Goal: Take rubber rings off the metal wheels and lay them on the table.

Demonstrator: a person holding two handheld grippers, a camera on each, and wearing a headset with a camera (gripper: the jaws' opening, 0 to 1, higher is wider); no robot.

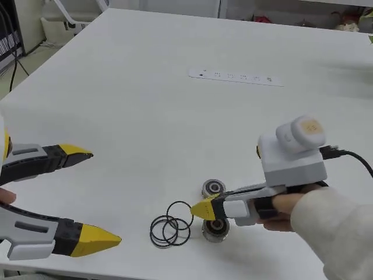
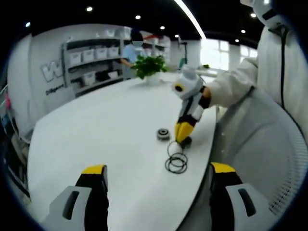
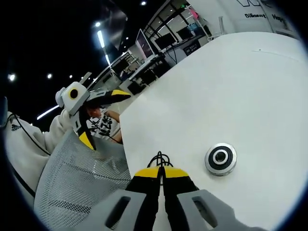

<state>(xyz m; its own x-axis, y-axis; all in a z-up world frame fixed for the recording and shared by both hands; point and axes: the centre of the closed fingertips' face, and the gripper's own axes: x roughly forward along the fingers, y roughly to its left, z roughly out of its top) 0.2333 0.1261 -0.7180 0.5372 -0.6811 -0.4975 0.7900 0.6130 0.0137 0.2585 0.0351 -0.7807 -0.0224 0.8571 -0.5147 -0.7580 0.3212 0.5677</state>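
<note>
Background stuff then: a white power strip (image 1: pixel 236 76) lies flat on the table (image 1: pixel 145 116), out toward the far side. In the left gripper view there's a leafy potted plant (image 2: pixel 149 66) at the table's far end, with someone (image 2: pixel 131 52) standing right behind it. Shelves (image 2: pixel 91 65) stacked with pale bins (image 2: pixel 76 58) run along the wall, next to a big W (image 2: pixel 50 71). The right gripper view catches a grey mesh chair back (image 3: pixel 82 183), and dark screens (image 3: pixel 185 32) on desks way off.
</note>
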